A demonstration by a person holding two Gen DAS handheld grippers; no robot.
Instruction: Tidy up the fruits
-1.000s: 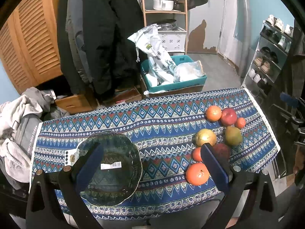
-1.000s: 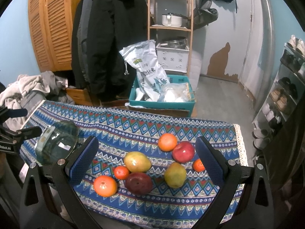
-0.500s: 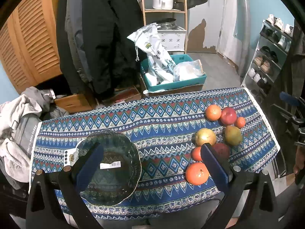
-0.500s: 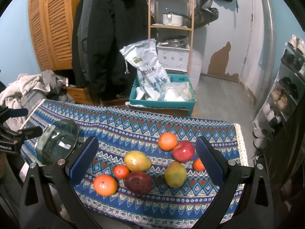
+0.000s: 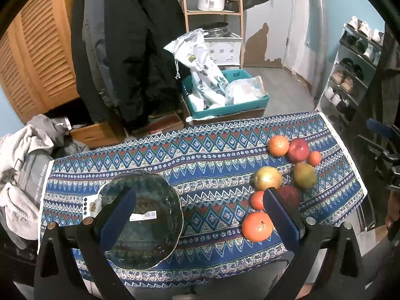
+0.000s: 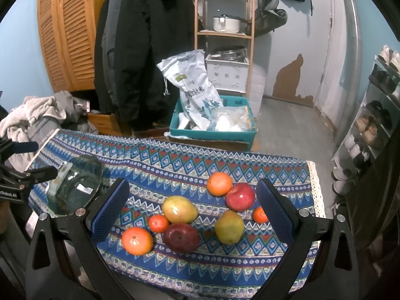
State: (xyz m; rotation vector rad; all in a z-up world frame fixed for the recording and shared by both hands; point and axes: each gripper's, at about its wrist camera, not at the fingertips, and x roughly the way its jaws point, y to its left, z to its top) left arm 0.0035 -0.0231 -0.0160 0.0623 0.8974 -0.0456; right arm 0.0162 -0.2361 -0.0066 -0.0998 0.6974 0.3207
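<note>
Nothing much moved since a second ago, we see; left wrist: left gripper (image 5: 200, 218) fingers wide, empty, above glass bowl (image 5: 142, 227) on patterned cloth (image 5: 200, 155); fruits (image 5: 277, 175) clustered on cloth's right end; right wrist: right gripper (image 6: 192, 211) wide, empty, over fruits; bowl far left.

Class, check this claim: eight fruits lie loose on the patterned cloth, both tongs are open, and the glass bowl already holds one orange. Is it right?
Not quite. The glass bowl holds no fruit; only a barcode sticker shows in it, as the left wrist view shows. The rest stands: eight fruits lie on the patterned cloth, and the left tongs and right tongs are open.
</note>
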